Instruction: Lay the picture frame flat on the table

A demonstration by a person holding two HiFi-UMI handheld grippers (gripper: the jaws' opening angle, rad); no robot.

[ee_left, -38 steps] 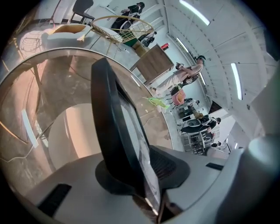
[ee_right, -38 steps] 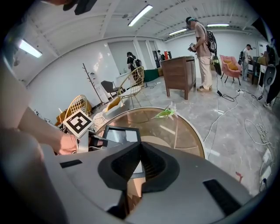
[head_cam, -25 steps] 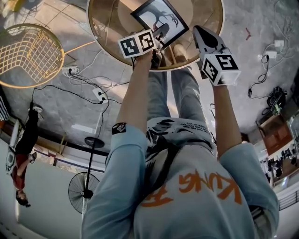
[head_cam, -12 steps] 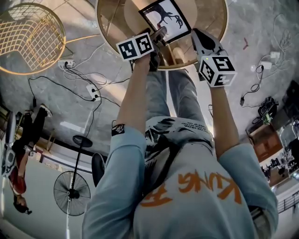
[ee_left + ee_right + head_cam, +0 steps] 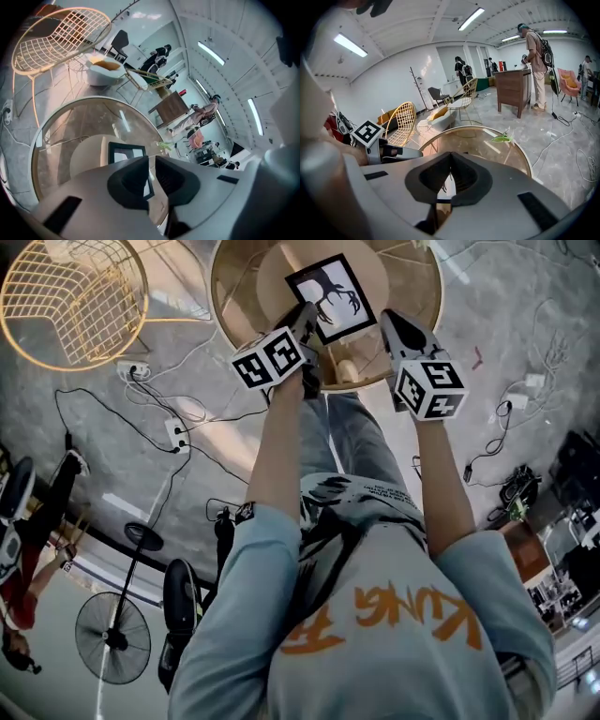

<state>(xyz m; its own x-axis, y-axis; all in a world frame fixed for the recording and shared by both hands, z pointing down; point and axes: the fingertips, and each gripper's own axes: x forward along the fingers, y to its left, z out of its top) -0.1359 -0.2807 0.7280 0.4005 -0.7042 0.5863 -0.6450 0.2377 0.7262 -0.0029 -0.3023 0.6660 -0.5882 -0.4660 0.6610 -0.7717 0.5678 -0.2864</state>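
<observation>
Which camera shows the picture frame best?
The head view: the whole picture frame lies flat on the round table. The left gripper view shows only part of it; the right gripper view only a sliver.

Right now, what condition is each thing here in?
Frame: lying flat on the table, picture up.
Left gripper: jaws have just been closing, a narrow gap left, nothing between them.
Right gripper: shut, empty.
Table: upright, its glass top bearing the frame.
Chair: upright, unoccupied.
Fan: standing; whether it runs cannot be told.
</observation>
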